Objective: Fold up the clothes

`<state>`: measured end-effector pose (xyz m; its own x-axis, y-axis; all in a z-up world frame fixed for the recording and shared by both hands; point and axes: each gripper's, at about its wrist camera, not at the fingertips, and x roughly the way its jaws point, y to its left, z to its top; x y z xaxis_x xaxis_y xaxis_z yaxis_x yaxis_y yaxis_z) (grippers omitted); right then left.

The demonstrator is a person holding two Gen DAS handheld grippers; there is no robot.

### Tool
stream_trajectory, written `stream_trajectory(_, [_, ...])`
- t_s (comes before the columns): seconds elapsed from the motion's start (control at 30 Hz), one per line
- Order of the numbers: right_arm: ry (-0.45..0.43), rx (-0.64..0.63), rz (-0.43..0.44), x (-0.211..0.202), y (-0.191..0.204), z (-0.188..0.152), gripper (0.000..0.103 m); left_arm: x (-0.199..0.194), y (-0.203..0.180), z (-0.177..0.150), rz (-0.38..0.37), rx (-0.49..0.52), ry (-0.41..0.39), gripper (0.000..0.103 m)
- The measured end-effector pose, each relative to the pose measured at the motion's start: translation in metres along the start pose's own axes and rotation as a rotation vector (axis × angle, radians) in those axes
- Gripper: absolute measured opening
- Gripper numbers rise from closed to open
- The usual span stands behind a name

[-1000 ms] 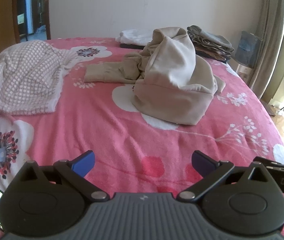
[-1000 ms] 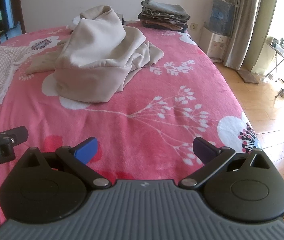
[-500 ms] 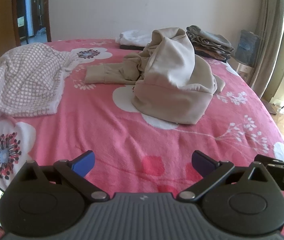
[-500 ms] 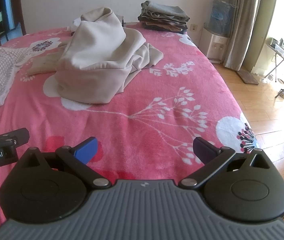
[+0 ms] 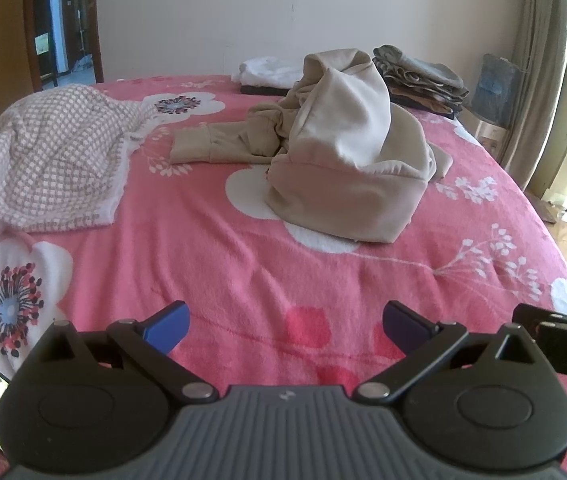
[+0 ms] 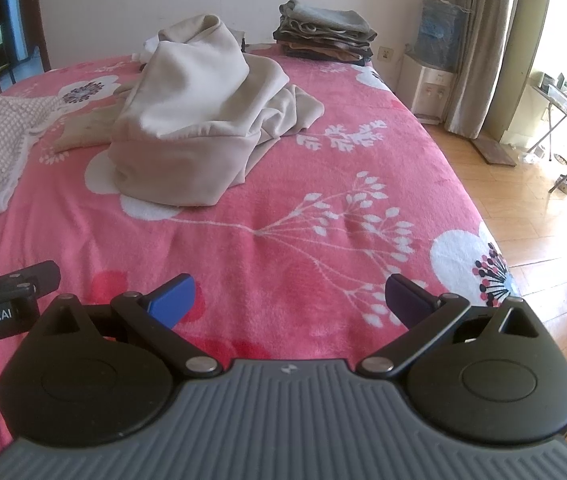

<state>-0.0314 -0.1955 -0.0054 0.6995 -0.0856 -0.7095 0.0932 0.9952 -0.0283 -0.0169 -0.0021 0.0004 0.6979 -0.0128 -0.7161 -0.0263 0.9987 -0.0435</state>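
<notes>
Fingers of our left gripper (image 5: 285, 326) and right gripper (image 6: 289, 298) gape empty above the bed (image 5: 211, 264); next we reach for the hoodie (image 5: 343, 168).

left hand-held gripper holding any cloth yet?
No. The left hand-held gripper is open with only pink floral blanket between its blue fingertips, and the crumpled beige hoodie lies well ahead, untouched.
</notes>
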Motion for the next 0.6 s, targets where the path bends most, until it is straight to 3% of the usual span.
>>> stream_trajectory(0.6, [-0.012, 0.007, -0.001, 0.010, -0.006, -0.003, 0.102, 0.018, 0.002, -0.006, -0.004, 0.001, 0.014, 0.103])
